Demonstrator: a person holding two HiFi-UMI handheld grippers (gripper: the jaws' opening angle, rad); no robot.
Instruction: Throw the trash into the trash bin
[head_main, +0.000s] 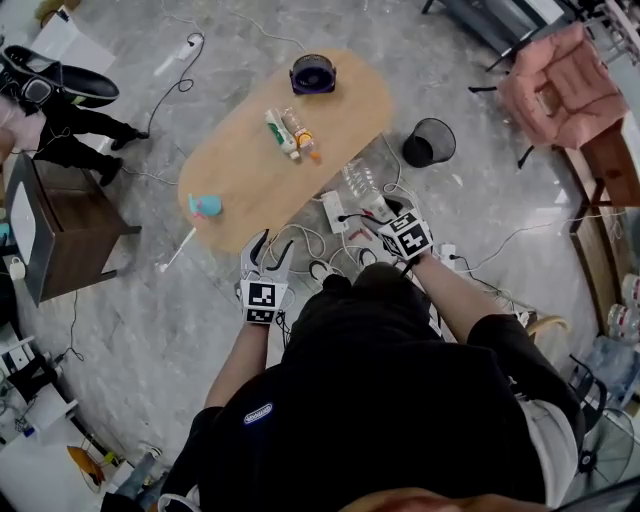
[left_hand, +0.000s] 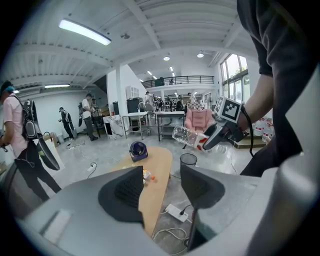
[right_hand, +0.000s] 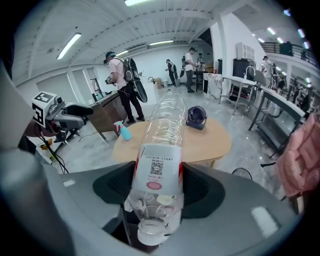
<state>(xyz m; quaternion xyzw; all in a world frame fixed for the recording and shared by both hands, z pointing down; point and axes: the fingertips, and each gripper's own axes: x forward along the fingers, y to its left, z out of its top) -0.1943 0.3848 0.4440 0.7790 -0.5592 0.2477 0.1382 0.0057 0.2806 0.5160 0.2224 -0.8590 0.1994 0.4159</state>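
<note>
Wooden table (right_hand: 210, 137) beyond | bottle (right_hand: 159, 150) clamped between right gripper (right_hand: 157, 187) fingers (right_hand: 112, 187), seemingly at label

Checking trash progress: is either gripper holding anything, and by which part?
Right gripper holds the clear plastic bottle at its labelled part, near the neck; left gripper holds nothing.

Noted on plastic bottle (right_hand: 162, 135): white label (right_hand: 156, 184), QR code (right_hand: 156, 168) at centre; fine print around it too small to read.
</note>
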